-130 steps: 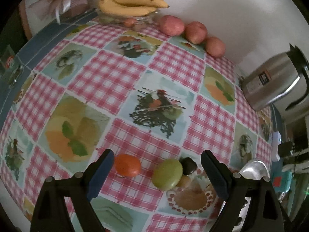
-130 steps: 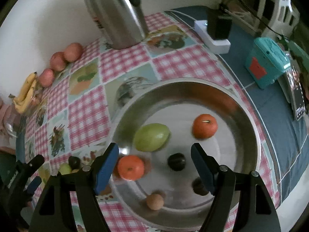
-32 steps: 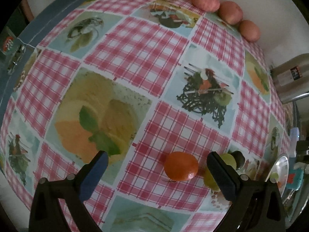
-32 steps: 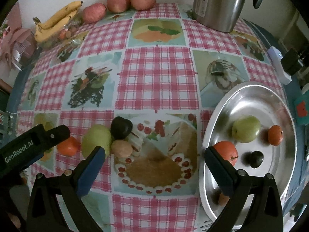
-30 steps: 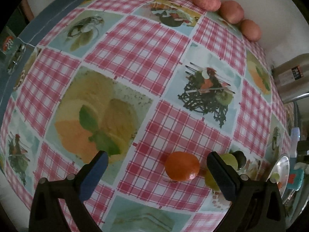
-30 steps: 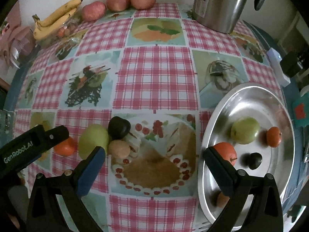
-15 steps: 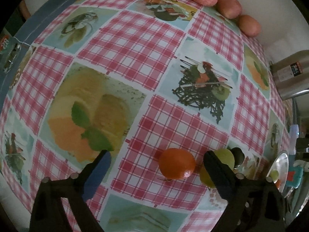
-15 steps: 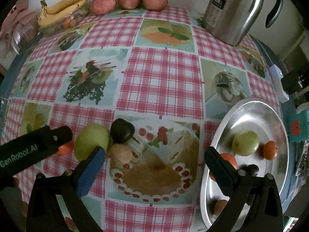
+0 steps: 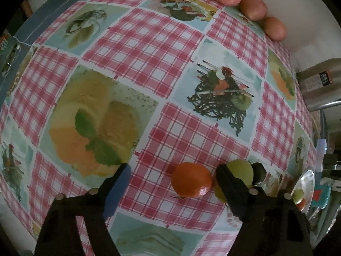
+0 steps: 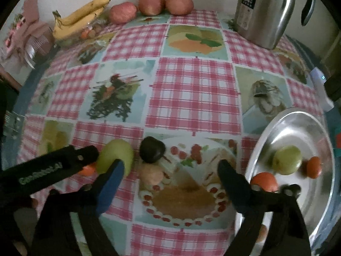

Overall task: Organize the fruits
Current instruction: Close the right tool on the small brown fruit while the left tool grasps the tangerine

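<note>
An orange lies on the checked tablecloth between the open fingers of my left gripper, near the right finger. A green fruit, a dark plum and a small brown fruit lie beside it. My right gripper is open and empty, low over the brown fruit. The steel tray at the right holds a green fruit, two oranges and other partly hidden fruit.
Bananas and three red apples line the back wall. A steel kettle stands at the back right. A white power strip lies beyond the tray.
My left gripper has moved closer to the orange, which now sits between its fingers. My right gripper has come lower and nearer to the plum and brown fruit.
</note>
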Motion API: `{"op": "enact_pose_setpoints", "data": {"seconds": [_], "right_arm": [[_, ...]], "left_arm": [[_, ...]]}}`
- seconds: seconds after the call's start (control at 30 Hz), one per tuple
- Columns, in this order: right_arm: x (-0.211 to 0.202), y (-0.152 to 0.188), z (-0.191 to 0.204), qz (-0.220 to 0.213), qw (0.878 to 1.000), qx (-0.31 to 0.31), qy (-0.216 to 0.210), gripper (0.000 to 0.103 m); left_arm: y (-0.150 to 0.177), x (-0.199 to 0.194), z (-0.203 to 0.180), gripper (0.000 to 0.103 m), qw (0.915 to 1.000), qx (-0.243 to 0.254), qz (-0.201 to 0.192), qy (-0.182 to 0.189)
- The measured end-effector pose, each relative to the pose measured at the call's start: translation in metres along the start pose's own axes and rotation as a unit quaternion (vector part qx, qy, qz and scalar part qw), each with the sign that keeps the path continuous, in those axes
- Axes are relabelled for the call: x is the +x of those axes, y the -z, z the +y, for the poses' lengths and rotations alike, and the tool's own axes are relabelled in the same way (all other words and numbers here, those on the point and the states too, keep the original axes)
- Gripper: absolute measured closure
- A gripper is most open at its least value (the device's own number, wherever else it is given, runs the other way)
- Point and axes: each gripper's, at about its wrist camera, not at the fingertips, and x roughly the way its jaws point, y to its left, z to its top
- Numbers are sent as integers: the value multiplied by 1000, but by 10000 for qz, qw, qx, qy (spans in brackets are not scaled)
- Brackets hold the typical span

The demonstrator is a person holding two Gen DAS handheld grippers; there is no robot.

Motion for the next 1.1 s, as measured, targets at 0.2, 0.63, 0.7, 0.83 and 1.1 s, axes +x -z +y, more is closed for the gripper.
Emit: {"op": "enact_pose_setpoints", "data": {"seconds": [0.2, 0.63, 0.7, 0.83, 1.1], "right_arm": [[-1, 1, -5, 1, 9974, 339, -641, 55], [3, 4, -16, 195, 9953, 537, -786, 65], [4, 6, -16, 235, 9942, 570, -881, 68], [3, 6, -16, 242, 9920, 675, -1039, 69], [7, 9, -24, 319, 9874, 975, -1203, 69]], "left_arm": [[-1, -5, -3, 48, 9997, -73, 32, 249], [0, -3, -3, 55, 9988, -148, 108, 460], [0, -4, -3, 55, 9987, -144, 117, 479], [-1, -4, -3, 55, 9986, -145, 120, 485], [0, -5, -1, 55, 9980, -245, 144, 568]]}}
